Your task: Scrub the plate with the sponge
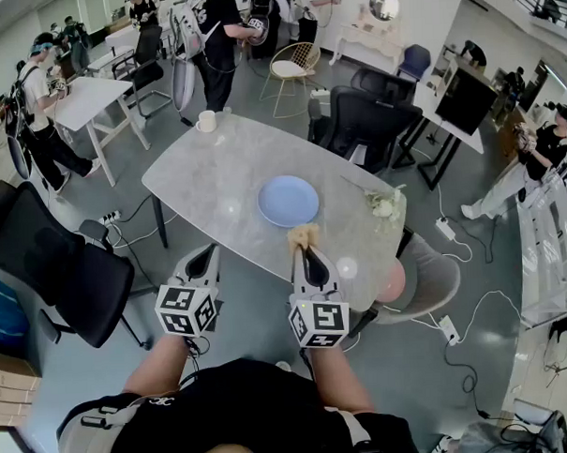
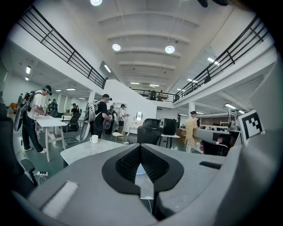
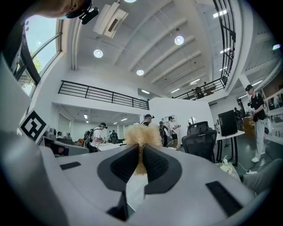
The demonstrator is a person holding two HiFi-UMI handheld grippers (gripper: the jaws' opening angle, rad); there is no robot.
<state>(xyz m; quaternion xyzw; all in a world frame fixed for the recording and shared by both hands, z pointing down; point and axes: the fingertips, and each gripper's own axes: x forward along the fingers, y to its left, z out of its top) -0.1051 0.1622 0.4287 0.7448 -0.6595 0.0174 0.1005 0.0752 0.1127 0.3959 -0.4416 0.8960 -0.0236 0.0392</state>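
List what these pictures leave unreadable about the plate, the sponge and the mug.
- Round pale blue plate: any dirt is too small to see in the head view. The left gripper view shows only a sliver, and the shut left gripper covers the rest.
- Frayed tan sponge: its lower part is hidden between the pads of the right gripper in the right gripper view.
- White mug: its contents are too small to see in the head view.
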